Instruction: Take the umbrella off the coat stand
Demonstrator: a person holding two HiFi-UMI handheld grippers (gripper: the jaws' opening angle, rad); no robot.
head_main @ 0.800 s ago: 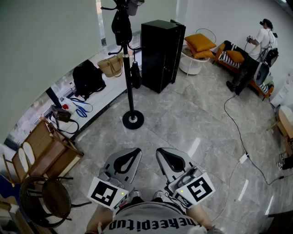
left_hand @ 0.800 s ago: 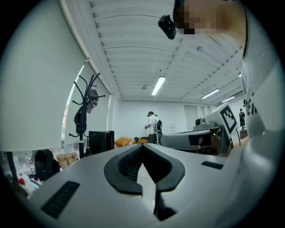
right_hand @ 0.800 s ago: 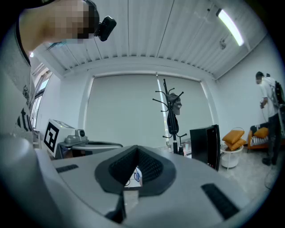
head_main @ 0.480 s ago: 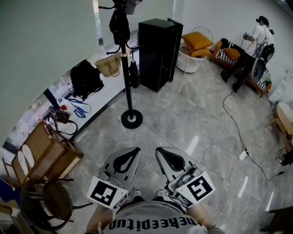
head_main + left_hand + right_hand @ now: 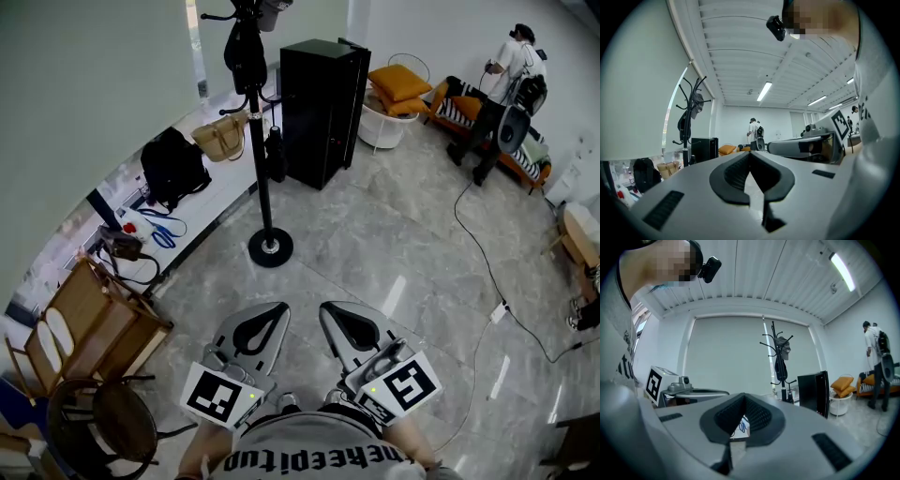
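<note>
Black folded fabric umbrella (image 5: 276, 155), head view: hangs partway up tall black metal coat stand (image 5: 265, 197), just beside pole. Likely light, canopy soft and slippery, so take hold at stiffer handle end near hook. Both grippers low by torso, well apart from stand.
Left gripper view: left gripper (image 5: 750, 155) level, jaws together, empty.
Right gripper view: right gripper (image 5: 742, 398) level, jaws together, nothing between them. Stand ahead.

The black coat stand (image 5: 261, 178) stands upright on its round base on the floor; a folded black umbrella (image 5: 275, 155) hangs from a low hook, just beside the pole.
</note>
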